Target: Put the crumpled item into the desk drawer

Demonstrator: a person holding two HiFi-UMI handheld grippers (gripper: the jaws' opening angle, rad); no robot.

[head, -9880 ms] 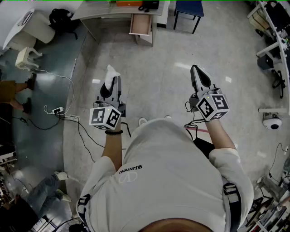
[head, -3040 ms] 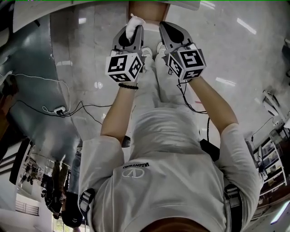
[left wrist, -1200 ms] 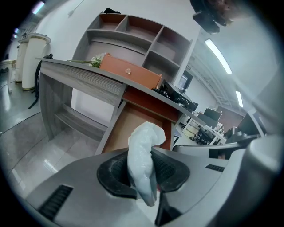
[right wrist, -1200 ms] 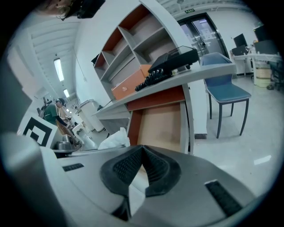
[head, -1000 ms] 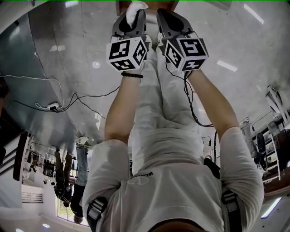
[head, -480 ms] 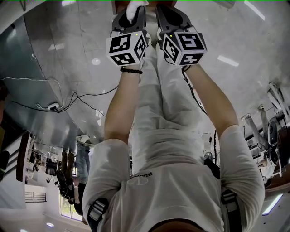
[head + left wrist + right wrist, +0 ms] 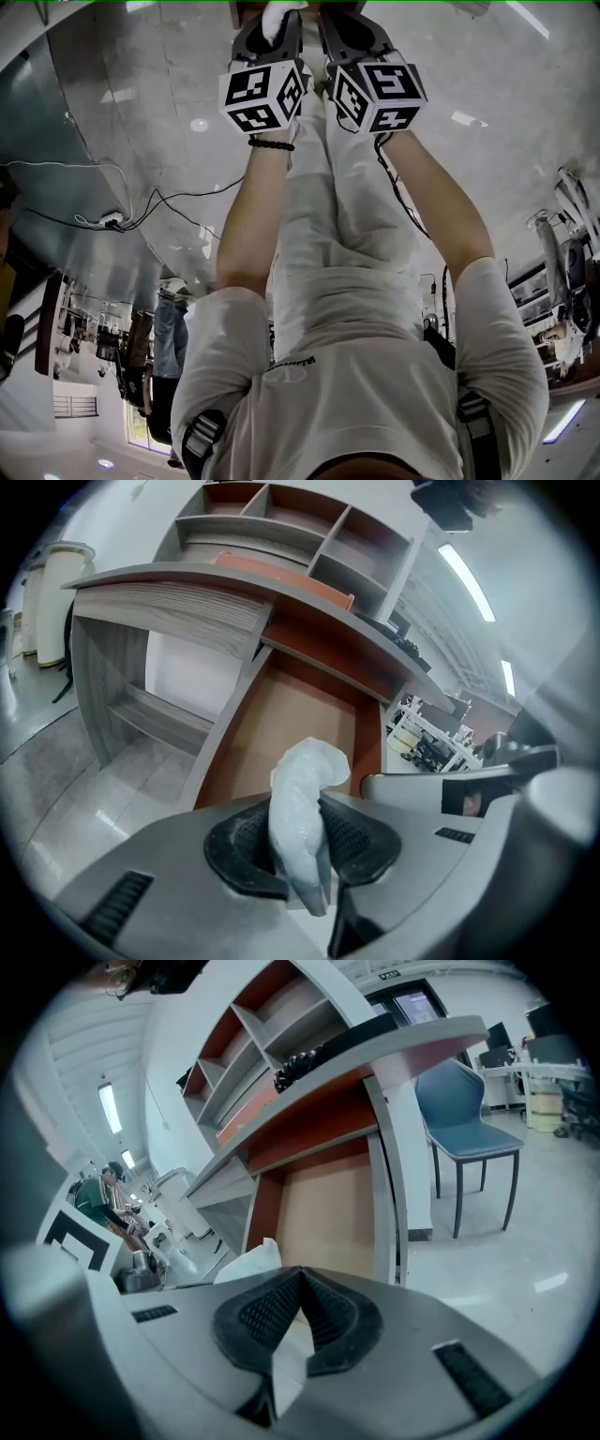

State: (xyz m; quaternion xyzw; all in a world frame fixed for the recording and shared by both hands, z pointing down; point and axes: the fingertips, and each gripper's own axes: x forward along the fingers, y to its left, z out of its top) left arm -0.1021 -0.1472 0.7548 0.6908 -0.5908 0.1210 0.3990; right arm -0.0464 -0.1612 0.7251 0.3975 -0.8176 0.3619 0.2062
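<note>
One worktop (image 7: 178, 578) has its drawer (image 7: 281, 733) pulled open beneath, with a blue chair (image 7: 469, 1133) well aside and nothing blocking the way. Pointed at the drawer's mouth, the left gripper (image 7: 302, 836) pinches the crumpled tissue (image 7: 302, 789) upright, likely for dropping in. The right gripper (image 7: 302, 1312), jaws together, holds nothing.

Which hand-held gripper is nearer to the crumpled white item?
Left. The left hand-held gripper clamps the crumpled white item; the right hand-held gripper sits beside it, shut and empty.
</note>
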